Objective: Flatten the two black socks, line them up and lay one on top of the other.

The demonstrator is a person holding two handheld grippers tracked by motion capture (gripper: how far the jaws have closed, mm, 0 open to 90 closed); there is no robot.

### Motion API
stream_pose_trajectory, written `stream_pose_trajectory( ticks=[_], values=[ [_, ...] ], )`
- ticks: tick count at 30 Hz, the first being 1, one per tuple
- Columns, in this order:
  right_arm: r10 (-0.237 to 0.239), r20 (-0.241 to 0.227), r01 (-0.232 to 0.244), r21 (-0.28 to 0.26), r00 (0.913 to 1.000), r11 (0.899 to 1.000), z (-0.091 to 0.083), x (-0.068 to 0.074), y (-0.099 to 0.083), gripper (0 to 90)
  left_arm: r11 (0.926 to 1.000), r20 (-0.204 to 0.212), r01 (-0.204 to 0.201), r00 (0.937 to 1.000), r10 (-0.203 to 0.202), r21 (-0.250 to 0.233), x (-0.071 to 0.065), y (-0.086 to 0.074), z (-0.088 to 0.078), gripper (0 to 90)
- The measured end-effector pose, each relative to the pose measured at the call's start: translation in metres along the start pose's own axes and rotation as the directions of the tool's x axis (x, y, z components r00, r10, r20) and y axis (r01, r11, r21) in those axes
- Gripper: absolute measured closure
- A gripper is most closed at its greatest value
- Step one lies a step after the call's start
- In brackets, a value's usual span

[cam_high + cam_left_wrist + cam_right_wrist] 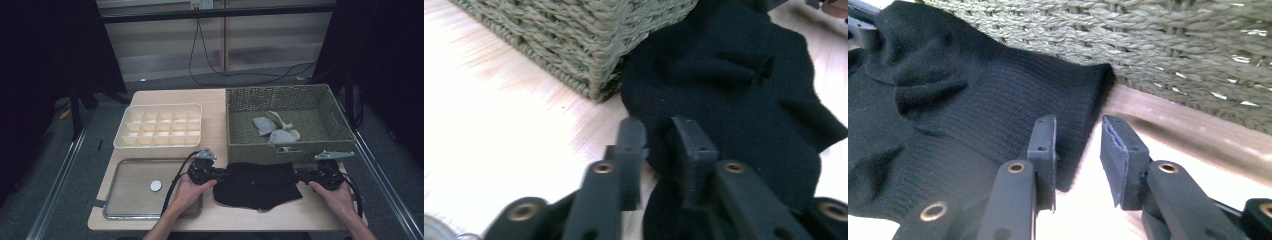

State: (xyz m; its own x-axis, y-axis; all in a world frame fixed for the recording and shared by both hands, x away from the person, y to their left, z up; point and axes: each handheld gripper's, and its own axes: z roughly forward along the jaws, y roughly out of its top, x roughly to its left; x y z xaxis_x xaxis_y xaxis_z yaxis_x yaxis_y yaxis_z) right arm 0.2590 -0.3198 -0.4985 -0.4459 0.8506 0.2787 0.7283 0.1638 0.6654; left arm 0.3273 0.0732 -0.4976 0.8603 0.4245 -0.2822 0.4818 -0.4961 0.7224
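Three grey socks (pixel 276 129) in basket (pixel 240 100)

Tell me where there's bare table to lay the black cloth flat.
The black knitted cloth already fills the strip before the green woven basket. Bare wood: the gap between the basket and the cream compartment box, and the front edge. The metal tray holds one white disc; otherwise free.
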Motion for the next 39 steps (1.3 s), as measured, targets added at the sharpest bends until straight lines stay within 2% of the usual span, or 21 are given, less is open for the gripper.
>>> stream_pose_trajectory(
  ticks=[3,5,6,7,9,16,21,23,31,33,34,39],
  values=[
    [-0.012,0.002,0.012,0.004,0.9999,1.0,0.001,0.002,0.0,74.9,0.9998,0.003,-0.018,0.9998,0.018,-0.001,-0.003,0.0,0.0,84.9],
    [-0.013,0.002,0.013,0.009,0.9999,1.0,0.002,0.002,0.0,80.7,0.9998,0.001,-0.02,0.9998,0.02,0.002,-0.003,0.001,-0.001,85.5],
    [-0.011,-0.001,0.011,0.01,0.9999,1.0,0.002,0.002,0.0,84.2,0.9998,-0.001,-0.011,0.9999,0.011,-0.017,-0.003,0.002,-0.003,85.8],
    [-0.012,-0.006,0.012,0.009,0.9999,1.0,0.002,0.002,0.0,86.8,0.9998,-0.002,-0.016,0.9999,0.016,-0.015,-0.003,0.002,-0.004,86.0],
    [-0.005,-0.011,0.005,0.005,0.9999,1.0,0.001,0.002,0.0,88.8,0.9997,-0.003,-0.011,0.9999,0.011,-0.023,-0.003,0.003,-0.006,86.2],
    [-0.003,-0.029,0.002,-0.044,0.9996,0.999,-0.008,0.004,0.002,89.9,0.9986,0.007,-0.014,0.9999,0.014,-0.051,-0.005,0.006,-0.018,86.5],
    [0.009,-0.044,-0.012,-0.075,0.999,0.997,-0.017,0.007,0.003,89.9,0.998,0.015,-0.044,0.9989,0.045,-0.045,-0.012,0.006,-0.029,86.6],
    [0.01,-0.046,-0.014,-0.081,0.9989,0.997,-0.02,0.008,0.004,90.0,0.9979,0.014,-0.043,0.999,0.043,-0.05,-0.014,0.005,-0.033,86.7],
    [-0.004,-0.046,-0.002,-0.129,0.9989,0.992,-0.038,0.02,0.002,90.0,0.9982,0.009,-0.036,0.9993,0.037,-0.047,-0.018,-0.004,-0.048,86.8],
    [-0.007,-0.057,-0.002,-0.152,0.9984,0.988,-0.045,0.021,0.003,90.0,0.9979,0.016,-0.037,0.9992,0.038,-0.053,-0.02,-0.007,-0.053,86.8],
    [0.006,-0.07,-0.017,-0.168,0.9975,0.986,-0.051,0.022,0.003,90.0,0.9979,0.018,-0.038,0.9991,0.039,-0.052,-0.021,-0.007,-0.054,86.8],
    [0.001,-0.085,-0.014,-0.156,0.9964,0.988,-0.057,0.032,-0.004,90.0,0.998,0.022,-0.054,0.9983,0.054,-0.035,-0.03,-0.014,-0.063,86.8]
  ],
)
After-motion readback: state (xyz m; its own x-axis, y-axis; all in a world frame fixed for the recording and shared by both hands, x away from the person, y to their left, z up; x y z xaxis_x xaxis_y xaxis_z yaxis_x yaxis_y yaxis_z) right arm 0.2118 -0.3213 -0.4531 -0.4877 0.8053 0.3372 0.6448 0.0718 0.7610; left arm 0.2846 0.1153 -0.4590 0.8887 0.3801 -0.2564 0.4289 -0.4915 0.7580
